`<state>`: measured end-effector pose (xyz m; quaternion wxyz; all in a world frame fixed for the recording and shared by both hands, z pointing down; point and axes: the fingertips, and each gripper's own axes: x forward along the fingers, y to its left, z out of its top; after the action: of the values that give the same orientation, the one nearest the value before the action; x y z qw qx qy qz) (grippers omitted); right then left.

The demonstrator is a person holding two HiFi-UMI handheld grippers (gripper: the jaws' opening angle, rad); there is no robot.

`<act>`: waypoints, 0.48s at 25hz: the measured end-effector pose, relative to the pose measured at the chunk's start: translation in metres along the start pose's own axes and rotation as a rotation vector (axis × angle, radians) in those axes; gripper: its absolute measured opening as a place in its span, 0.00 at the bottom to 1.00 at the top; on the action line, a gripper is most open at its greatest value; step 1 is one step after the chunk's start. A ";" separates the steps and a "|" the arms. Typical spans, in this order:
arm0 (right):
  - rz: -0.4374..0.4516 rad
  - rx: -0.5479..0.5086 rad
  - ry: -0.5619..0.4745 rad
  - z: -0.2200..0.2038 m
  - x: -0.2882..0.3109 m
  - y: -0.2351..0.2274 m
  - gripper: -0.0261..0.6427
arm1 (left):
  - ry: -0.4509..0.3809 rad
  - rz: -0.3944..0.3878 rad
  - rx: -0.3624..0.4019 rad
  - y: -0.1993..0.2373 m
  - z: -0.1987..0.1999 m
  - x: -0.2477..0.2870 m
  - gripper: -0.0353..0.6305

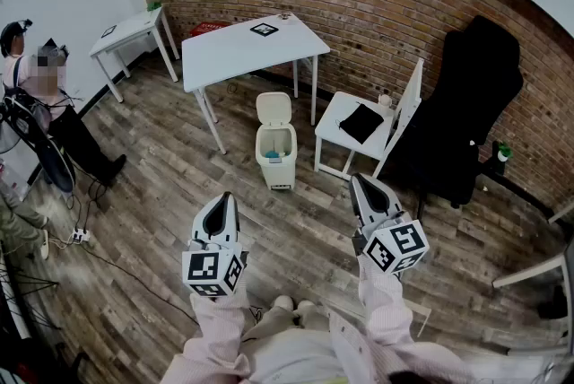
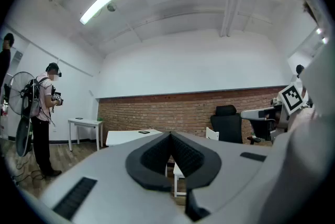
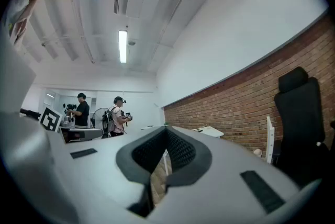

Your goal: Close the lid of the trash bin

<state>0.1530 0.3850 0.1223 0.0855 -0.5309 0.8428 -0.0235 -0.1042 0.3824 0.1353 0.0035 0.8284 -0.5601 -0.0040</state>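
No legible text, label or number anywhere

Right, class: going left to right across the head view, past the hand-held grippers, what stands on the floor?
person → small table → bin → white chair → black chair

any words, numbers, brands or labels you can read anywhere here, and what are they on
No readable text in any view.
Square markers: black-and-white patterns, not letters or numbers. They sit on the left gripper, the right gripper and the white table.
Trash bin: no label or brand visible.
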 end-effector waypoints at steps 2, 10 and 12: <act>-0.002 -0.006 0.006 -0.002 -0.002 0.000 0.04 | 0.003 0.001 -0.006 -0.001 -0.001 -0.002 0.04; -0.003 -0.010 0.008 -0.002 -0.010 0.001 0.04 | 0.013 0.004 -0.009 -0.009 -0.003 -0.010 0.04; -0.002 0.002 0.001 -0.002 -0.015 0.002 0.04 | 0.015 0.002 -0.007 -0.012 -0.004 -0.014 0.04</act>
<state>0.1566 0.3991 0.1260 0.0854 -0.5317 0.8422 -0.0248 -0.0981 0.3996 0.1396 0.0107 0.8279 -0.5608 0.0002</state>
